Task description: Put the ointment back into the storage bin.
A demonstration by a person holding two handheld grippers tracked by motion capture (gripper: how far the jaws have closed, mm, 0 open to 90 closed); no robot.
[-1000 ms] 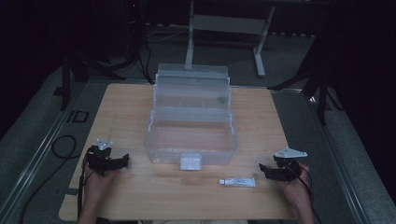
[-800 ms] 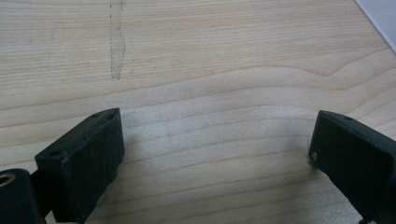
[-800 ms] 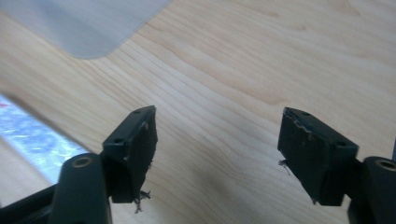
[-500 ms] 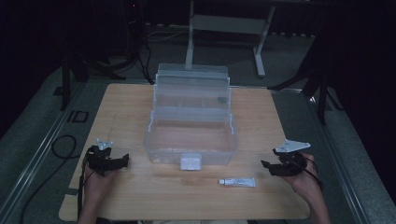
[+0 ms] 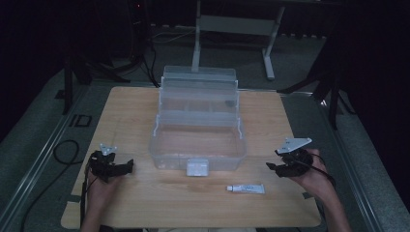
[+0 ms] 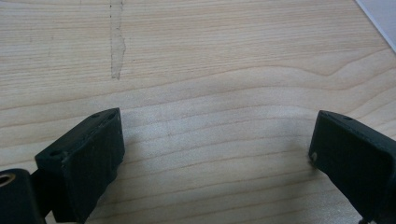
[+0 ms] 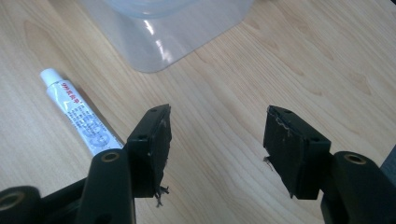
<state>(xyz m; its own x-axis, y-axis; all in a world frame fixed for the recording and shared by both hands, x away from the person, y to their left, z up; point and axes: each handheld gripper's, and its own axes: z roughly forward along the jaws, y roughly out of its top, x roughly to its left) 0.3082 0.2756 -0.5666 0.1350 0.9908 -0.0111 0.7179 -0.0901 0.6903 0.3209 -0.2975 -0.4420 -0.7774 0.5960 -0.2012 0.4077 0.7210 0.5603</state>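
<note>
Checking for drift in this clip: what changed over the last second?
The right gripper lifted slightly off the table and shifted a little inward, toward the tube; its jaws are open and hold nothing. The left gripper stayed put, open and empty. The tube and the clear box have not moved.

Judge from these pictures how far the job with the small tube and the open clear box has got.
Done: the clear box stands open, its tiers spread. In hand: the right hand-held gripper is open, beside the white tube but not touching it. The left hand-held gripper is open above bare table. Left: the tube lies on the table in front of the box, not yet gripped.
</note>
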